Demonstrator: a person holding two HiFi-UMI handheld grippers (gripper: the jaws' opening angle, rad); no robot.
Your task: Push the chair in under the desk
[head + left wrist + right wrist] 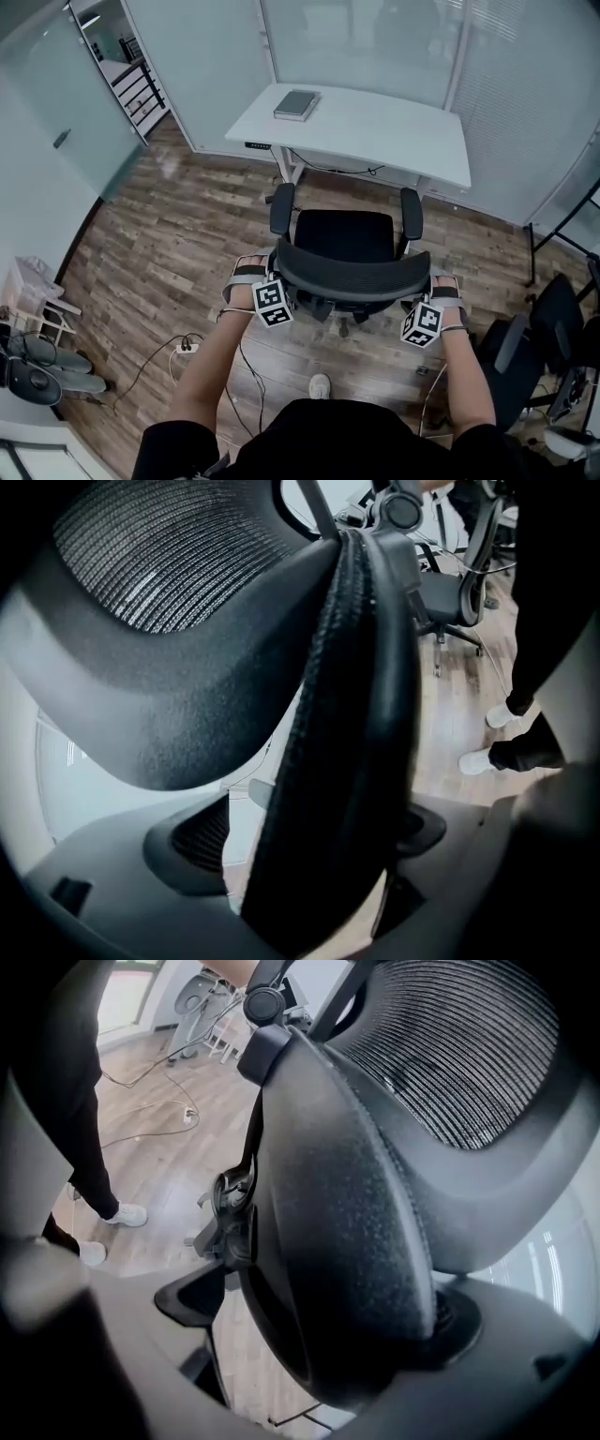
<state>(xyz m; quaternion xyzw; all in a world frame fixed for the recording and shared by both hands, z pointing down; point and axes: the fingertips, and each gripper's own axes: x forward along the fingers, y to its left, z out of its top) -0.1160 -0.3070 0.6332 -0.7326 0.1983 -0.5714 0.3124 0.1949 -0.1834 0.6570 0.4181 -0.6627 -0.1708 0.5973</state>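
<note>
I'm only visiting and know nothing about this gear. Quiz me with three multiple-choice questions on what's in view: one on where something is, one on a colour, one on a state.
1. Where does the grey book lie?
A on the white desk
B on a shelf
C in a box

2. What colour is the chair?
A red
B black
C yellow

3. How do the left hand-held gripper and the right hand-held gripper stand?
A both open in the air
B both shut on the backrest
C both holding a cup

Answers:
1 A, the book sits near the desk's left end.
2 B, its seat, arms and mesh are all black.
3 B, each gripper view shows the backrest's edge pinched between the jaws.
</note>
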